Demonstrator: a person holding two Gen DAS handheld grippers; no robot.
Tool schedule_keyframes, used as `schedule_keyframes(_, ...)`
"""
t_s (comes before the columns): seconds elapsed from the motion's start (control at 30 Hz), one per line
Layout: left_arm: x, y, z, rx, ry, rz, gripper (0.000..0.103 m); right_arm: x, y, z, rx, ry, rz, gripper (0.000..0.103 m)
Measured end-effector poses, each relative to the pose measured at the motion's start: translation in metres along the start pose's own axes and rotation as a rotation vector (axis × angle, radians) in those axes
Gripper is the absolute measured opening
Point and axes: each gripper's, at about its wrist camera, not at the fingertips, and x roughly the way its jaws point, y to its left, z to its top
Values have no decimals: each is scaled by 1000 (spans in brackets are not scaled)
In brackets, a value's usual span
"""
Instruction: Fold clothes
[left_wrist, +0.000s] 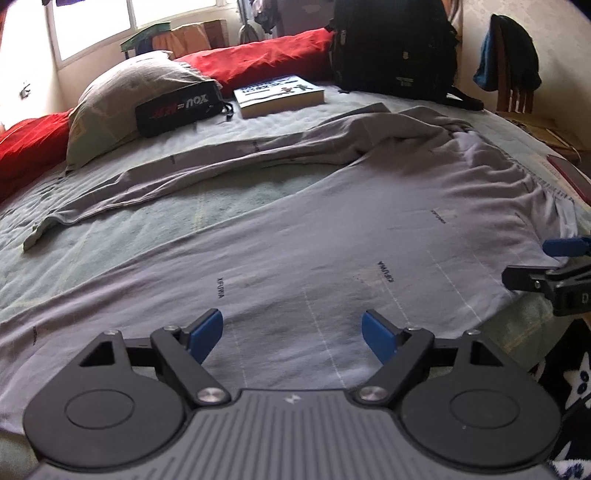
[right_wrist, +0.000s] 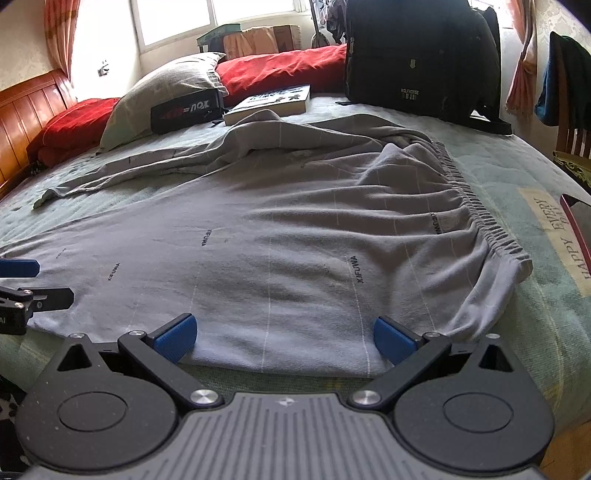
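Left gripper (left_wrist: 291, 328): jaws spread wide, nothing between the blue pads, hovering over the near part of the grey trousers (left_wrist: 295, 236)

Grey trousers (right_wrist: 295, 240): spread on the bed (right_wrist: 517, 192), one leg laid flat and reaching leftward past the left jaws, the other leg bunched and running off to the far left beyond both sets of jaws; elastic waistband (right_wrist: 476, 206) ahead and right of the right jaws

Right gripper (right_wrist: 284, 336): jaws wide apart too, empty, poised at the near hem of the cloth, pads seemingly just above it, contact hard to judge from this angle

Far beyond the left jaws: grey pillow (left_wrist: 125, 99) with a black pouch (left_wrist: 177, 107) leaning on it, red bedding (left_wrist: 258, 55) behind

Straight ahead, well beyond the jaws: book (left_wrist: 279, 96) lying flat

Ahead and right: black backpack (right_wrist: 421, 59) standing upright at the far side of the bed

Far right of the right jaws: chair (right_wrist: 569, 110) draped with dark clothing
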Motion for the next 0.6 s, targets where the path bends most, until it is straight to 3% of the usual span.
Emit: schedule_keyframes(0.6,4,-3,-2,0,20,0,83,1,0,-1,-3,0,0,103)
